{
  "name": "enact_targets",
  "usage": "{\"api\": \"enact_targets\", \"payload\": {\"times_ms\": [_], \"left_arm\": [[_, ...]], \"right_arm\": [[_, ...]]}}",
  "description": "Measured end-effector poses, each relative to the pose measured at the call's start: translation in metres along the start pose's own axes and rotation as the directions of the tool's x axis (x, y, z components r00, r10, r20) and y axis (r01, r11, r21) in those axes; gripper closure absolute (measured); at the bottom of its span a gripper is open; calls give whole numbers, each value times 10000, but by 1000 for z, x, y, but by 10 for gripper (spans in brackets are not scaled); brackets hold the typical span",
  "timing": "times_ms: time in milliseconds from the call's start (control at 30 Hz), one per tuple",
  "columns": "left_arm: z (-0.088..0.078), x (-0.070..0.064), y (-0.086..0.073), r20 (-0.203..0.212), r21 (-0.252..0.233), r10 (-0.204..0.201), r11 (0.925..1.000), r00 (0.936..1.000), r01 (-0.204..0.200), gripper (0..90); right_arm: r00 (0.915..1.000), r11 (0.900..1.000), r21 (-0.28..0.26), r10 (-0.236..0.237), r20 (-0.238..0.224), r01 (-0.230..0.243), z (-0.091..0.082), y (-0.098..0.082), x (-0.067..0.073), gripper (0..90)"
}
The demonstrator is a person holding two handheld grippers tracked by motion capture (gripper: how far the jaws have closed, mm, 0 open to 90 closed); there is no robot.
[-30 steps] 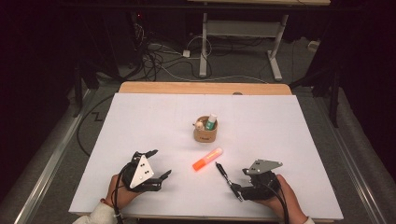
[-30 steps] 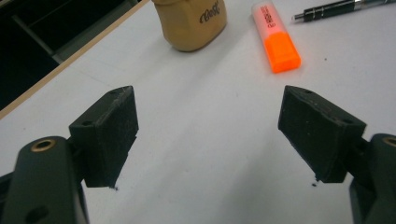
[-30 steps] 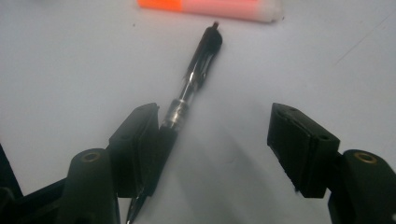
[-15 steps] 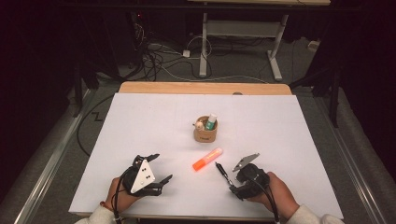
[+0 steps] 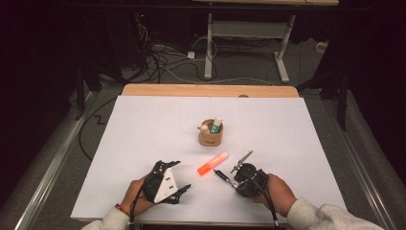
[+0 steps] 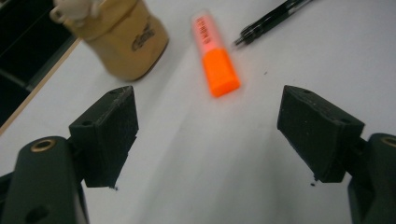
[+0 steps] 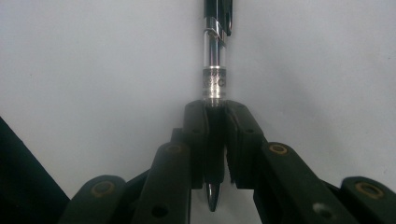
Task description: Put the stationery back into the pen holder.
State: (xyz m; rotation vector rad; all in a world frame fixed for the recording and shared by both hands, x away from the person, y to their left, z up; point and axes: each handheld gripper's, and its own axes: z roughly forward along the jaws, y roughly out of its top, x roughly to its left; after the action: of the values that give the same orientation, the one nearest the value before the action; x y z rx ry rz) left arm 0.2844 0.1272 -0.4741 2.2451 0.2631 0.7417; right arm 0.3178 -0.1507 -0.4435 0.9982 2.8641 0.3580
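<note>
Pen (image 7: 215,56) sits clamped in the right gripper (image 7: 215,135), whose jaws just closed; left gripper (image 6: 208,135) gapes wide beside the highlighter (image 6: 214,53).

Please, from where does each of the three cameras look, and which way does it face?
High view: above the near table edge, facing forward and down; both hands, left gripper, right gripper.
Left gripper view: on that gripper, facing the orange highlighter and holder cup; open fingers.
Right gripper view: along fingers shut on the pen.
Shared: pen, white table.
</note>
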Motion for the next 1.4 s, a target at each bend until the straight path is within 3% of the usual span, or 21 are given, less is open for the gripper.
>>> {"api": "enact_targets", "payload": {"times_ms": [100,233,300,467,633,667,700,800,967,1000,1067,1100,1133,1200,1233,1267,1300,1367,1400], "left_arm": [[13,-9,13,92,122,622,9980,9980,-623,200],[26,-16,27,91,135,1254,9920,9921,-1255,215],[31,-17,32,129,31,1391,9903,9902,-1391,222],[41,-16,42,-229,-155,1576,9873,9872,-1579,239],[47,-18,49,-390,-320,1934,9804,9804,-1946,299],[48,-17,51,-472,-374,2149,9755,9755,-2168,300],[49,-18,51,-405,-307,2139,9761,9760,-2152,312],[52,-19,52,-609,-211,2453,9688,9675,-2470,352],[54,-22,53,-668,-89,3043,9521,9502,-3055,530],[54,-22,53,-858,70,3252,9454,9418,-3258,539],[53,-22,54,-1008,239,3438,9390,9336,-3432,565],[54,-23,54,-1006,206,3418,9396,9344,-3415,576],[55,-24,55,-1173,217,3463,9379,9308,-3462,584],[55,-24,55,-1055,309,3634,9316,9256,-3622,633],[55,-24,56,-1139,536,3852,9228,9158,-3815,652],[55,-24,56,-1302,650,3937,9192,9100,-3884,657],[57,-25,56,-1286,591,3862,9224,9134,-3817,665],[57,-25,56,-1388,775,3955,9183,9079,-3881,667],[58,-25,56,-1356,751,3949,9186,9086,-3880,672]], "right_arm": [[9989,9996,-253,72,-457,-83,-2,-3,-2,803],[9976,9975,-710,-87,-683,39,-8,-7,-4,803],[9963,9956,-934,-66,-856,-14,-11,-7,-4,803],[9921,9930,-1143,-425,-1182,289,-17,0,-1,802],[9873,9888,-1378,-767,-1393,574,-27,14,2,802],[9863,9878,-1431,-815,-1437,608,-29,17,3,802],[9858,9865,-1475,-923,-1406,713,-31,20,3,802],[9824,9841,-1479,-1194,-1433,981,-34,29,5,802],[9802,9842,-1277,-1403,-1400,1226,-35,40,7,802],[9798,9842,-1234,-1435,-1394,1266,-35,41,7,802],[9787,9837,-1208,-1498,-1407,1332,-35,44,8,802],[9793,9839,-1179,-1501,-1357,1344,-36,45,8,802],[9784,9833,-1179,-1547,-1375,1389,-36,47,8,802],[9784,9829,-1125,-1603,-1304,1461,-37,50,9,802],[9778,9823,-1078,-1666,-1272,1533,-38,51,9,802],[9778,9820,-1093,-1674,-1264,1540,-38,52,9,802],[9783,9823,-1061,-1673,-1226,1547,-38,53,8,802],[9780,9817,-1041,-1715,-1189,1595,-37,55,7,802],[9781,9818,-1041,-1707,-1190,1587,-37,55,6,802]]}}
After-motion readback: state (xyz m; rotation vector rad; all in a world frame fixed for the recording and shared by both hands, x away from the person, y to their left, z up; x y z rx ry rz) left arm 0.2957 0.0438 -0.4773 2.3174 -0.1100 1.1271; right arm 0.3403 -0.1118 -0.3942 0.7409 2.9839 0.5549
